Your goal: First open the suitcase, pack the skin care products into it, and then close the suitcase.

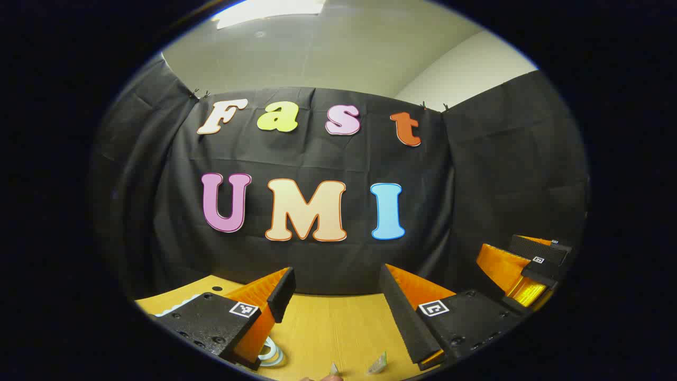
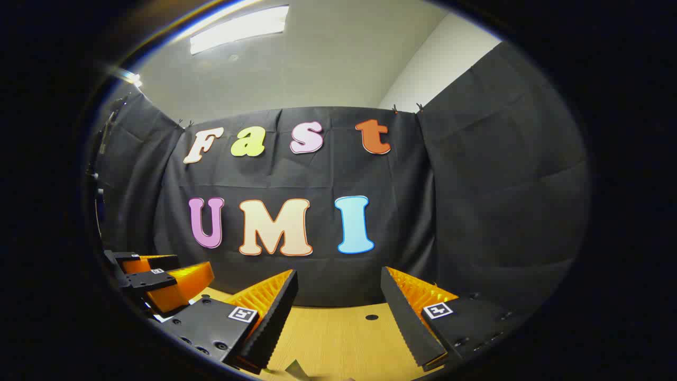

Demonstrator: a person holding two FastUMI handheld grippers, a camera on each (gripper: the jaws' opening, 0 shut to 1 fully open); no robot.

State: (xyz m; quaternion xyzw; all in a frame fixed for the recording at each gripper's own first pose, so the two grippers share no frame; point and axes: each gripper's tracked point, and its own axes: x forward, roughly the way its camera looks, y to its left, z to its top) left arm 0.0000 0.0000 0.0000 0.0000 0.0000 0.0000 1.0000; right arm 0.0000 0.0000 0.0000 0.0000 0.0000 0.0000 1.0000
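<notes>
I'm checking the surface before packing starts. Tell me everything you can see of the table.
The table has a light, yellowish wood-grain top and runs back to the black cloth wall. A small dark round hole shows in it, visible in the right gripper view. Both tools hover above it, open. A few small items lie at its near edge, including a pale ring-shaped thing; they are too cropped to identify.

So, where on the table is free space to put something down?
The bare wooden table between the left gripper fingers and the black cloth wall is free. In the right gripper view, the same strip ahead of the right gripper is bare. The near edge is crowded with small packets.
</notes>
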